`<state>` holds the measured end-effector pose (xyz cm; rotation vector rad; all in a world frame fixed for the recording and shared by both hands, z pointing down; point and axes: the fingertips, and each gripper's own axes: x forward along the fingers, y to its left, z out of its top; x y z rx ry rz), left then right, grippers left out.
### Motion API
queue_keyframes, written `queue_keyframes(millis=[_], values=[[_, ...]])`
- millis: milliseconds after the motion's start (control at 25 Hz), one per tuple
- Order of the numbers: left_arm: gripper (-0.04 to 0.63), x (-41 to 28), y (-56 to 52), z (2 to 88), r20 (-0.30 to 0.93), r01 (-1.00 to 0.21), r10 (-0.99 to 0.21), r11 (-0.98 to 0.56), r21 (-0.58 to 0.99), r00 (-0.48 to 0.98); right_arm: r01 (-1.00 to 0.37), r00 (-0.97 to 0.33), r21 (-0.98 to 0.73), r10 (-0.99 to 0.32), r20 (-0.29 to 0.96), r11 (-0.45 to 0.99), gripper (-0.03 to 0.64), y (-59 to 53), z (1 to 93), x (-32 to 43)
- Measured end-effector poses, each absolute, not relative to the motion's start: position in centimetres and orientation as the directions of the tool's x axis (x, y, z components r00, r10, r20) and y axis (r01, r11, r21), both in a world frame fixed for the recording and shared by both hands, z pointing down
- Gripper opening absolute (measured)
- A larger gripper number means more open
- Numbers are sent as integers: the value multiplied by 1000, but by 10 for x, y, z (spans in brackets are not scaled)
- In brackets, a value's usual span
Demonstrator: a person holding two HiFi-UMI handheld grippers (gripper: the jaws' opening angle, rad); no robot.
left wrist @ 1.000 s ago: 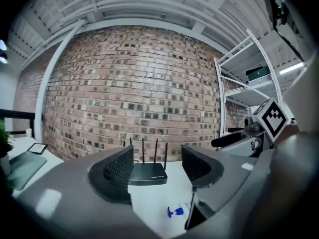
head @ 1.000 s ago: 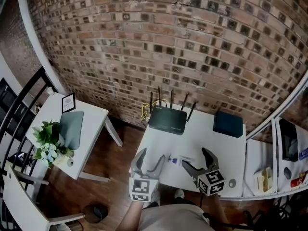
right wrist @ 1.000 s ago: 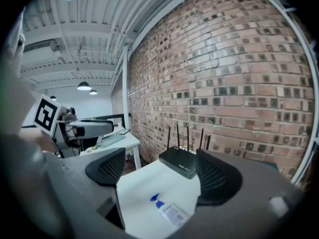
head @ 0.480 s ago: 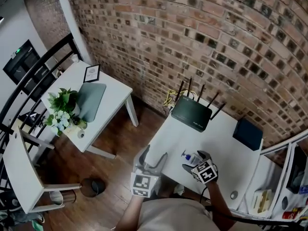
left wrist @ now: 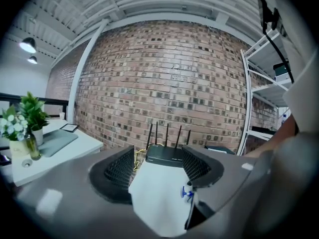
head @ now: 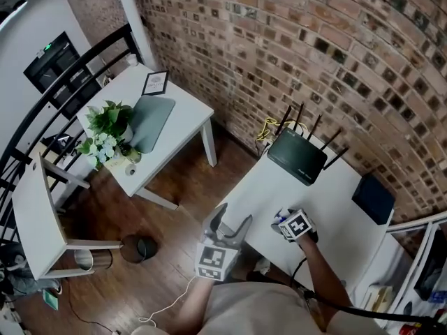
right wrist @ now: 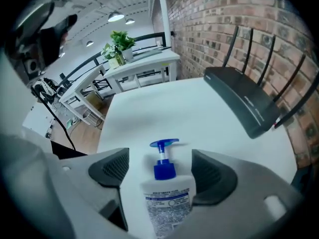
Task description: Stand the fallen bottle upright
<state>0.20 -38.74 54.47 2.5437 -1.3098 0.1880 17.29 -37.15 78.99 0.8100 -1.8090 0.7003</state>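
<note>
Axis: bottle (right wrist: 167,193) lies flat on the desk (right wrist: 164,113), pump pointing away from the right tool (right wrist: 160,168).
Look: white body, blue pump.
Grip: right tool's jaws have just been closing, straddling the bottle, not clamped.
Other hand: left tool (left wrist: 158,171) has its jaws apart, empty.

The head view looks down from high above the white worktop (head: 342,208). The left gripper view faces level along it, while the right gripper view tilts down close. All 3 share the black 4-antenna router (head: 297,157).
</note>
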Motion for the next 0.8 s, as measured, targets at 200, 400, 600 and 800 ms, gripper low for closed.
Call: queue_keyframes(millis=[200,400,600,800], values=[[313,-4,-386,547,245,-828,-791,-529,185,560,-783,-249,-108,-149,957,613,255,-372,806,174],[313,-1,-384,545,244,-831,-795,-521,194,555,-755,-184,-61,-122,975,653,167,-372,808,179],[313,9,-381,542,237,-822,-788,-531,204,568,-747,-212,-78,-125,969,660,159,-375,807,178],[313,20,-376,540,234,-809,-775,-552,202,588,-778,-278,-77,-233,932,624,132,-375,791,186]])
